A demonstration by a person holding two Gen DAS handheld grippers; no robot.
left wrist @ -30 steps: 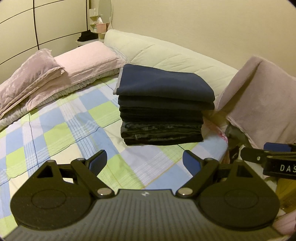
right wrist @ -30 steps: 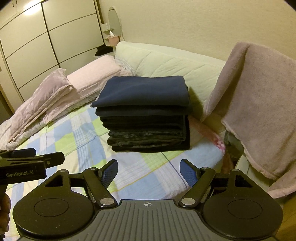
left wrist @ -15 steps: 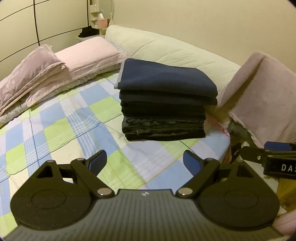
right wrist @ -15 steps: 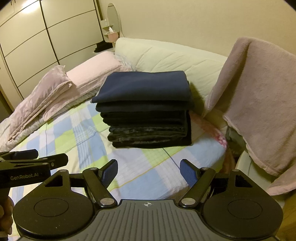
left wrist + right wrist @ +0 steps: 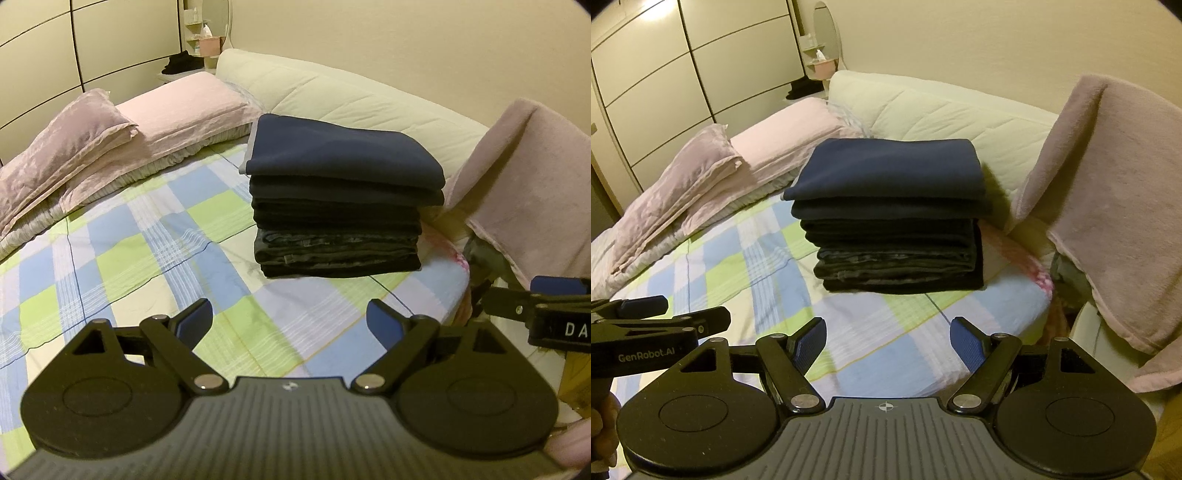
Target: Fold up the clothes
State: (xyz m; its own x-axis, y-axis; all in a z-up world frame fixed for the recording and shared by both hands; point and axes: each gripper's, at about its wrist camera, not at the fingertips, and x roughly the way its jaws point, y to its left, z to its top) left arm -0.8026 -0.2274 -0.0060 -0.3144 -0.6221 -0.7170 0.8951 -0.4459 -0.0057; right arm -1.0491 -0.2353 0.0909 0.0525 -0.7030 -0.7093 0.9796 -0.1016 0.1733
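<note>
A neat stack of folded dark clothes point(image 5: 340, 206) point(image 5: 894, 221) rests on the checked bedsheet point(image 5: 147, 251), navy piece on top, black ones below. My left gripper point(image 5: 290, 323) hovers short of the stack, open, with only sheet between its blue pads. My right gripper point(image 5: 888, 341) is also open and empty, held in front of the stack's near edge. The right gripper's tip point(image 5: 554, 299) shows at the right edge of the left wrist view. In the right wrist view the left gripper point(image 5: 646, 314) appears at lower left.
Pink pillows point(image 5: 110, 140) lie at the bed's left end by a pale padded headboard point(image 5: 351, 96). A pink towel point(image 5: 1115, 206) hangs over something at the right, past the mattress edge. Wardrobe doors point(image 5: 683, 74) and a small shelf point(image 5: 820, 62) stand behind.
The stack has drifted slightly lower and to the right in both views, from small shifts of the cameras. Both grippers stay open and empty.
</note>
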